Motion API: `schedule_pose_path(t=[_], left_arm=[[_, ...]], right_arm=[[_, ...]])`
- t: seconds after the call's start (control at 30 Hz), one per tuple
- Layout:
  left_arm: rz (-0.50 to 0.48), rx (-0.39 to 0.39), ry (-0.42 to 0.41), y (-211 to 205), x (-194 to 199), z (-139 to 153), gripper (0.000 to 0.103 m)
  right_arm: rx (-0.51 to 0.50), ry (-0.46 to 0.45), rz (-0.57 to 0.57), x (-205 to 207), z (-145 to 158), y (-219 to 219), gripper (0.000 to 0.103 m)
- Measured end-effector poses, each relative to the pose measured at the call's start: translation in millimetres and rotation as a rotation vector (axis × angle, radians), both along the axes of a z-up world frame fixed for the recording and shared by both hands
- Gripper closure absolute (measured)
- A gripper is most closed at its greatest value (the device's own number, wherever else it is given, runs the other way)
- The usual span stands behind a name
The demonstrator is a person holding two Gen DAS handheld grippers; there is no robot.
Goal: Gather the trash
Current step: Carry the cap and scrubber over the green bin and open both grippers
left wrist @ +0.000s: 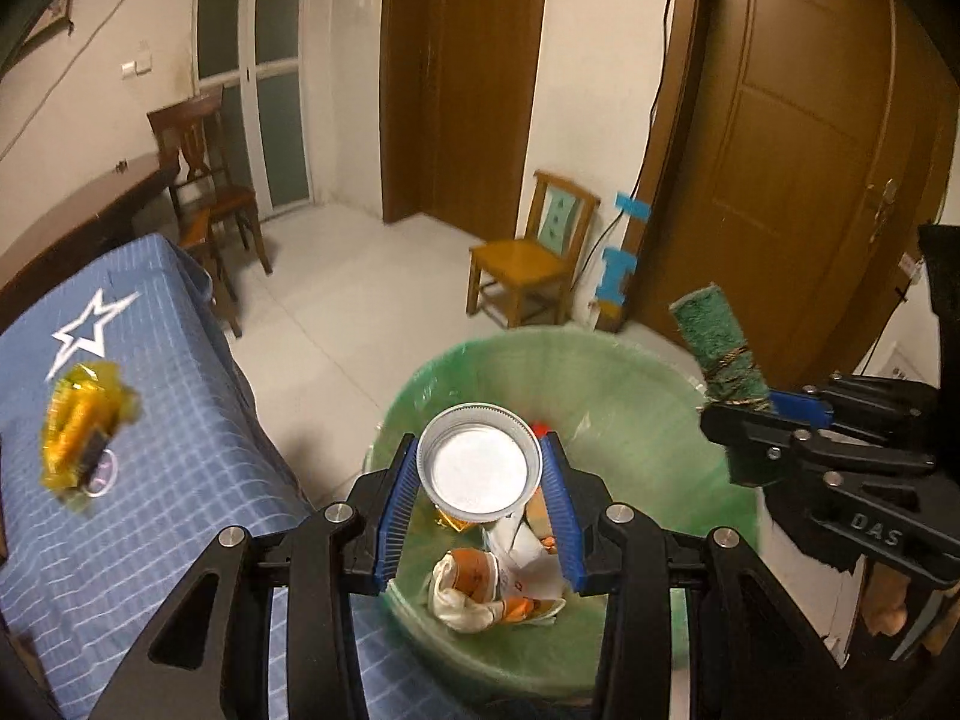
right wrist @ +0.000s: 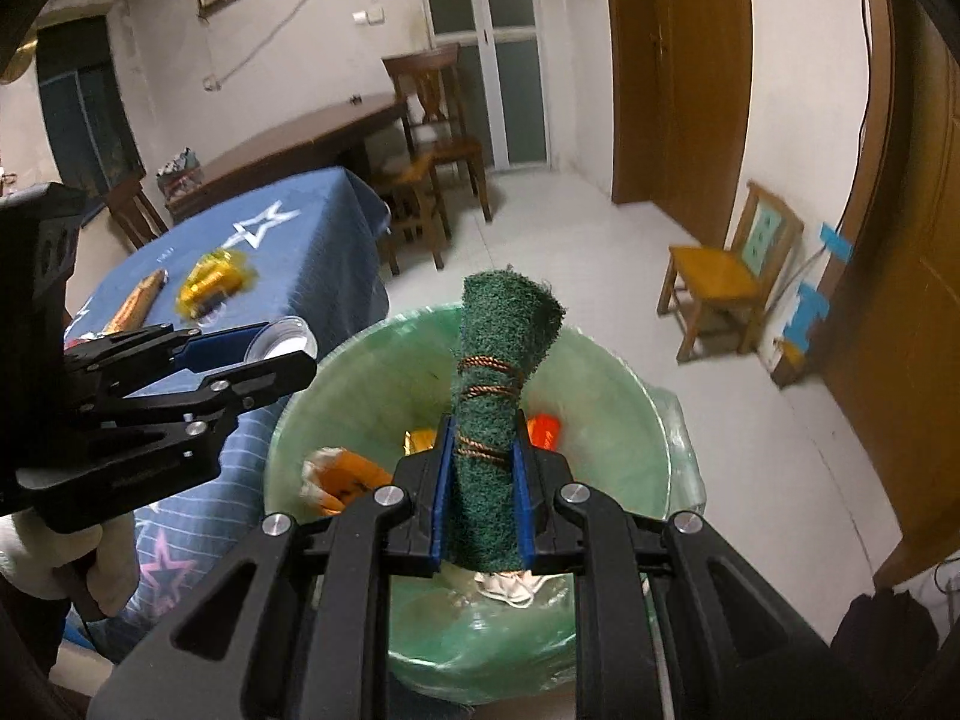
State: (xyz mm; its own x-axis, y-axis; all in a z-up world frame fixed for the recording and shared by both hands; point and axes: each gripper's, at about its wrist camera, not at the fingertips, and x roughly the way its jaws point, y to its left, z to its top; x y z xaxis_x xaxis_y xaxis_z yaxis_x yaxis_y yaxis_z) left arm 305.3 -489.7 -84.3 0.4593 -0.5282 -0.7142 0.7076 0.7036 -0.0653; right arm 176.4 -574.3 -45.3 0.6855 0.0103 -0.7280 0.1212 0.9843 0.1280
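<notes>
We find the left claw pinching a lid and the right claw pinching a green roll, with the bin below both.

A: How is the light?

B: Warm, yellowish indoor light, moderately bright. The white floor and pale walls are evenly lit, with no single lamp in view.

A: Any shadows?

B: A soft dark one lies on the floor beside the blue cloth of the counter. The black corners are heavy vignetting from the fisheye.

A: Distortion?

B: Strong. The door frames bow outward near the edges in both views.

A: Sharpness?

B: Motion blur smears the yellow wrapper and the green bin liner. The white lid glares slightly.
</notes>
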Motion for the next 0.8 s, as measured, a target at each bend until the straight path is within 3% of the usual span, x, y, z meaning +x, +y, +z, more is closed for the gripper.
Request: schedule_pose_path(t=[0.37, 0.8], left_arm=[[0.002, 0.055, 0.027, -29.0, 22.0, -41.3, 0.061], [0.000, 0.056, 0.024, -27.8, 22.7, -44.1, 0.061]], right_arm=[[0.024, 0.039, 0.009, 12.6, -19.0, -12.1, 0.087], [0.022, 0.038, 0.009, 14.1, -19.2, -14.9, 0.087]])
